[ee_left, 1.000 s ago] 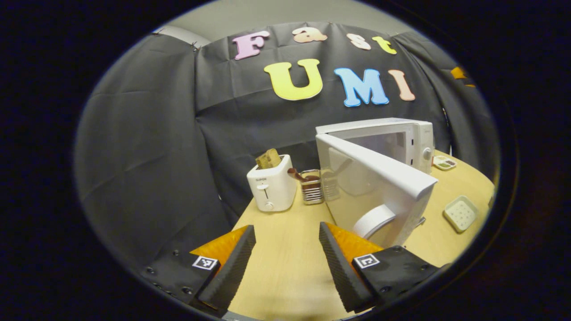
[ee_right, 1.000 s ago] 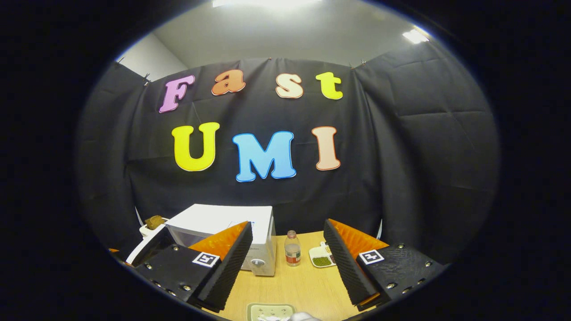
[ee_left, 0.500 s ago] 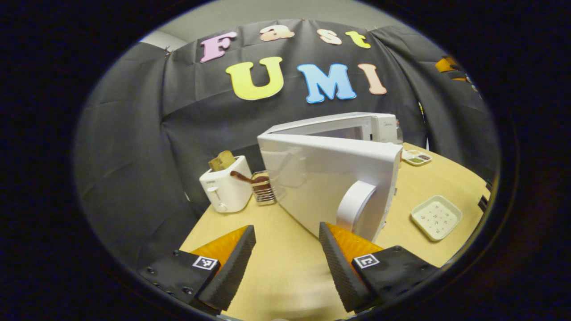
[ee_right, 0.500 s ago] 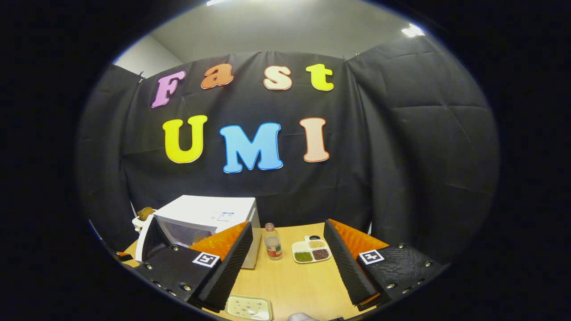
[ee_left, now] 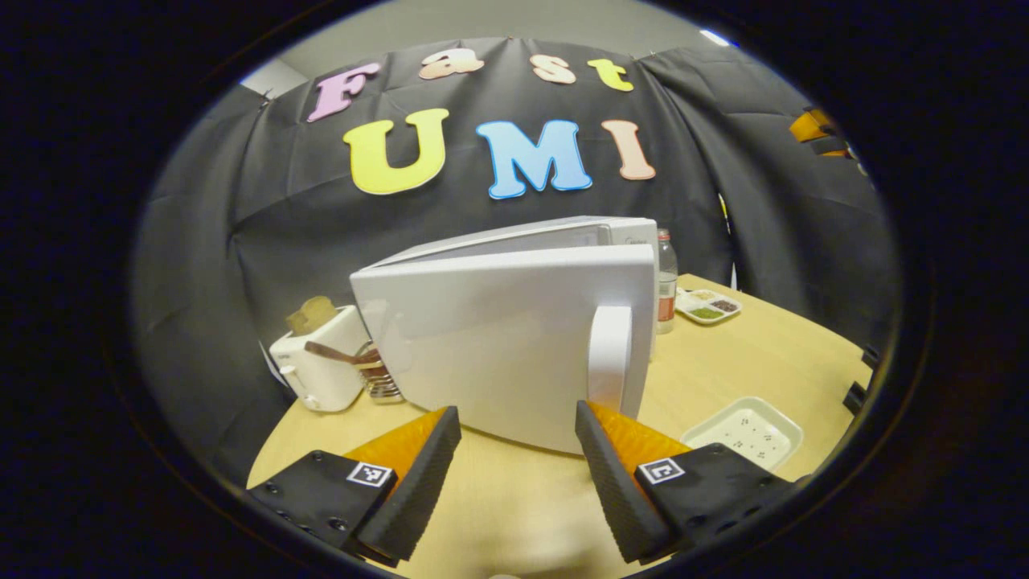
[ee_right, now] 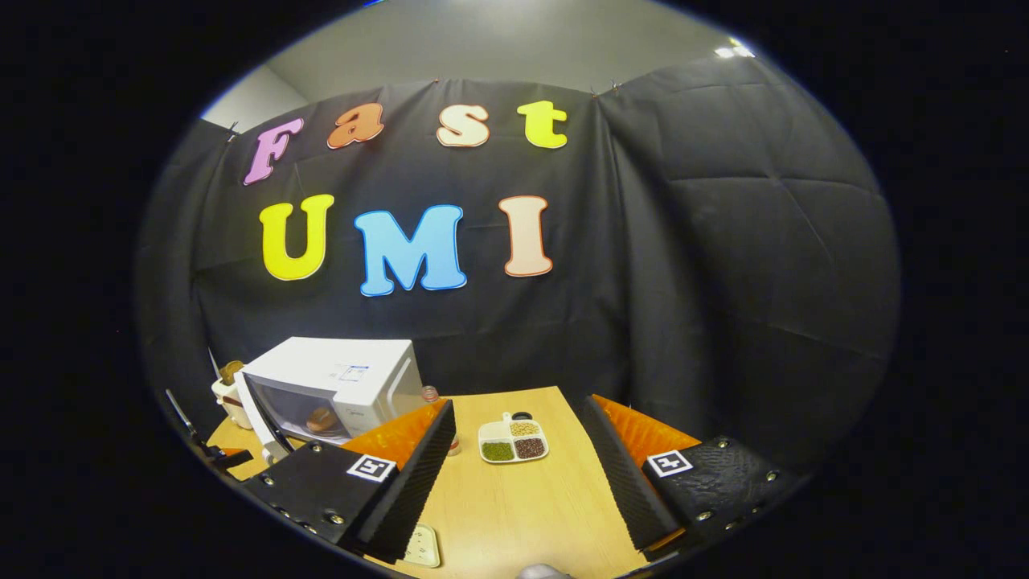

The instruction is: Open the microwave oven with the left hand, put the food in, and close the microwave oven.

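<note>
The white microwave (ee_left: pixel 514 241) stands on the wooden table with its door (ee_left: pixel 490 346) swung nearly to, still a little ajar. The door's white handle (ee_left: pixel 608 350) runs upright near its right edge. My left gripper (ee_left: pixel 514 474) is open just in front of the door, one fingertip right below the handle. In the right gripper view the microwave (ee_right: pixel 346 374) sits at the left with the door (ee_right: pixel 259 412) ajar, and a brownish food item (ee_right: pixel 321 419) shows inside. My right gripper (ee_right: pixel 518 482) hangs open and empty above the table, well right of the microwave.
A white toaster (ee_left: pixel 317 370) with bread and a wire rack (ee_left: pixel 376 376) stand left of the microwave. A bottle (ee_left: pixel 666 281), a sectioned dish (ee_right: pixel 513 440) of beans and a white tray (ee_left: pixel 744 430) lie to its right.
The microwave door has swung from wide open to nearly shut as my left gripper moved round in front of it. The right gripper view has tilted down, showing more table.
</note>
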Demonstrator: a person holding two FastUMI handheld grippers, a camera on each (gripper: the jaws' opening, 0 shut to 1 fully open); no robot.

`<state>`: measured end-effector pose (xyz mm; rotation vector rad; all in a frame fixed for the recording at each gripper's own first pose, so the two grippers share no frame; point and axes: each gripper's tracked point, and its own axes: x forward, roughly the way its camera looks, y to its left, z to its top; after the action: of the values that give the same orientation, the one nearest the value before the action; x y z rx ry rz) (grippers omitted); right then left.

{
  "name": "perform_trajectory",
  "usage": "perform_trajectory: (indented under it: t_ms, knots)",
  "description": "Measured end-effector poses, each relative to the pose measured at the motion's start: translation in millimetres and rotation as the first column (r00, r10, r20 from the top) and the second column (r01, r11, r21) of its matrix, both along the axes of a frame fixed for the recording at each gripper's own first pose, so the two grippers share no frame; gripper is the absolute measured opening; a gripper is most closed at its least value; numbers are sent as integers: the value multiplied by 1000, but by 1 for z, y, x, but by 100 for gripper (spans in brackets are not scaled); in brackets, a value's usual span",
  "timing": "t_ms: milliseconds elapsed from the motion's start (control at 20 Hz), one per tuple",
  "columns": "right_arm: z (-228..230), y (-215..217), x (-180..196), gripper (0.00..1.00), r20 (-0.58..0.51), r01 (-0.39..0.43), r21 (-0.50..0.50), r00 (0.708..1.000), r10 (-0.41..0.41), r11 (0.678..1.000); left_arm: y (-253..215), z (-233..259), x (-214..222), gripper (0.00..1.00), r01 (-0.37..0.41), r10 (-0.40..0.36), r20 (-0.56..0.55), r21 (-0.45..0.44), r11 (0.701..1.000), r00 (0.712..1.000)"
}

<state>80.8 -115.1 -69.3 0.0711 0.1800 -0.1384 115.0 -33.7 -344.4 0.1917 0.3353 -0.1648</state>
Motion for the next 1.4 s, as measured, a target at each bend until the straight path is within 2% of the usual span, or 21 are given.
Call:
perform_trajectory:
  t_ms: [50,100,300,350,400,850,950,1050,1250,1400]
  knots:
    - [-1,-3,-1,93,-4,5,1,1000,-5,1000,-9,-1,9,95,14,-14,1,-6,1000,1000]
    - [-4,-3,-2,98,-12,9,3,1000,-9,1000,-16,0,17,96,30,-30,5,-1,1000,1000]
    - [-16,-13,-2,98,-39,21,-3,999,-21,1000,-44,8,44,95,92,-93,24,6,996,995]
    - [-18,-13,-1,93,-42,21,0,999,-21,1000,-50,7,49,95,104,-104,22,11,995,994]
    - [-21,-14,-1,98,-44,23,-1,999,-23,1000,-55,7,55,95,111,-111,24,17,994,994]
    - [-32,-33,-4,98,-76,69,28,995,-66,997,-75,7,116,94,83,-82,40,-16,996,996]
    - [-34,-37,-8,98,-79,79,27,994,-77,997,-80,7,127,100,77,-76,39,-27,997,996]
    - [-35,-44,-14,98,-81,89,19,993,-88,996,-81,9,137,94,64,-62,47,-35,997,997]
    - [-37,-53,-18,98,-88,108,31,991,-105,994,-84,4,136,100,59,-58,29,-49,997,998]
    - [-36,-53,-17,98,-89,108,47,991,-103,993,-85,6,138,98,59,-58,34,-29,998,998]
